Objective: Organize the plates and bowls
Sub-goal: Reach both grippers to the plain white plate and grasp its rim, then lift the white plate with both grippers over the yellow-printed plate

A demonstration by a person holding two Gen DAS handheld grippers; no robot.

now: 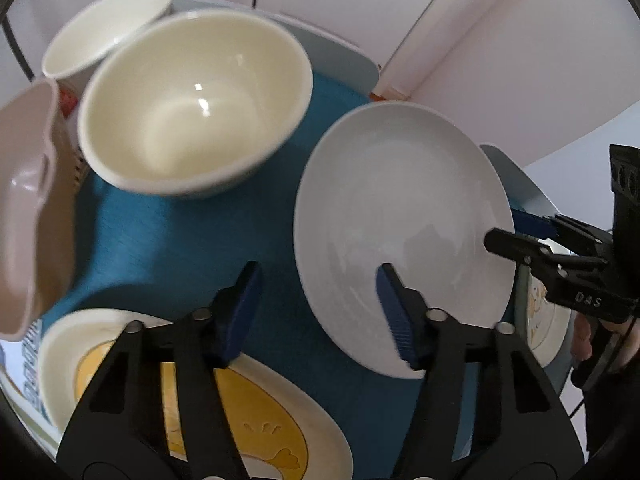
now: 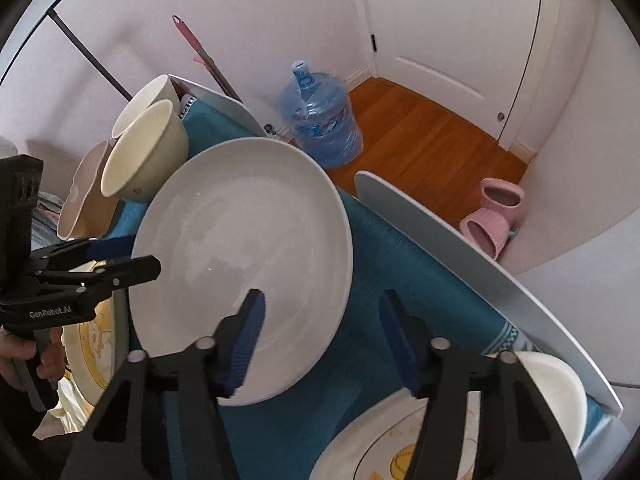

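A plain white plate [image 1: 404, 216] lies on the blue cloth [image 1: 192, 236]; it also shows in the right wrist view [image 2: 244, 248]. My left gripper [image 1: 318, 312] is open, its right finger over the plate's near rim. My right gripper [image 2: 322, 340] is open, its left finger over the plate's near edge; it shows in the left wrist view [image 1: 516, 236] at the plate's right edge. A large cream bowl [image 1: 192, 104] sits at the back left, a smaller white bowl [image 1: 108, 28] behind it. A yellow-patterned plate [image 1: 248, 412] lies below my left gripper.
A beige dish [image 1: 28, 208] stands at the left edge. Another patterned plate [image 2: 384, 448] and a white bowl [image 2: 556, 392] lie under my right gripper. A blue water jug [image 2: 320, 120] and pink slippers [image 2: 492, 212] are on the wooden floor beyond the table edge.
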